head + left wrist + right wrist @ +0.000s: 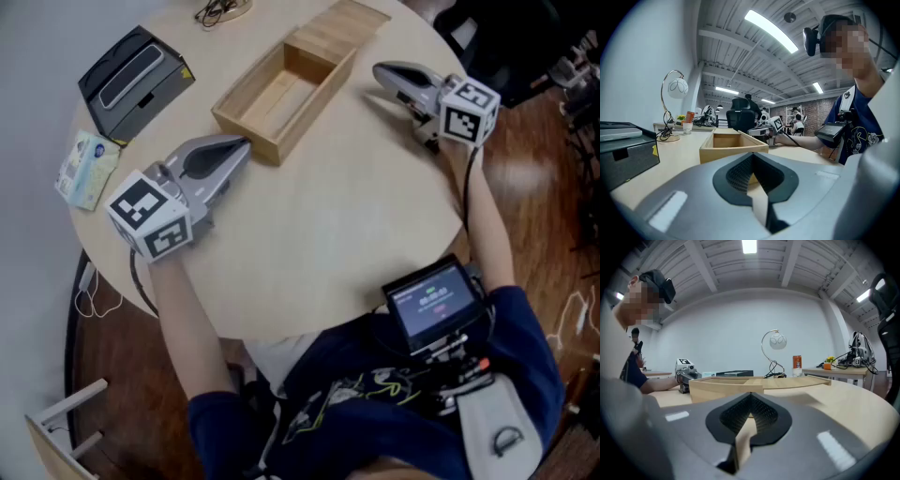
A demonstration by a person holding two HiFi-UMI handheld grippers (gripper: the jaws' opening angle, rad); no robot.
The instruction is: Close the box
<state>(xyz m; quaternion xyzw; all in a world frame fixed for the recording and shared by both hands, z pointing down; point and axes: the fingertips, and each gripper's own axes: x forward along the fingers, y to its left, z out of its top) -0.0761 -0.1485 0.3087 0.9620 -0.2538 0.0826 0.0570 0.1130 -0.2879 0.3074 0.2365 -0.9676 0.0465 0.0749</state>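
Note:
A long open wooden box (274, 94) lies aslant on the round table (356, 225). Its sliding lid (339, 30) is drawn back over the far end, so most of the inside is bare and empty. My left gripper (242, 146) is shut and empty, its tips right at the box's near end wall (723, 153). My right gripper (378, 69), also shut with nothing in it, sits to the right of the box, a short gap away from its long side (725, 386). The right gripper view shows the lid (797, 381) sticking out past the box.
A black device (137, 77) and a small tissue pack (87, 169) lie at the table's left edge. Cables (221, 11) and a desk lamp (671, 110) are at the far side. A small screen (435, 300) hangs on the person's chest. A dark chair (511, 37) stands at the right.

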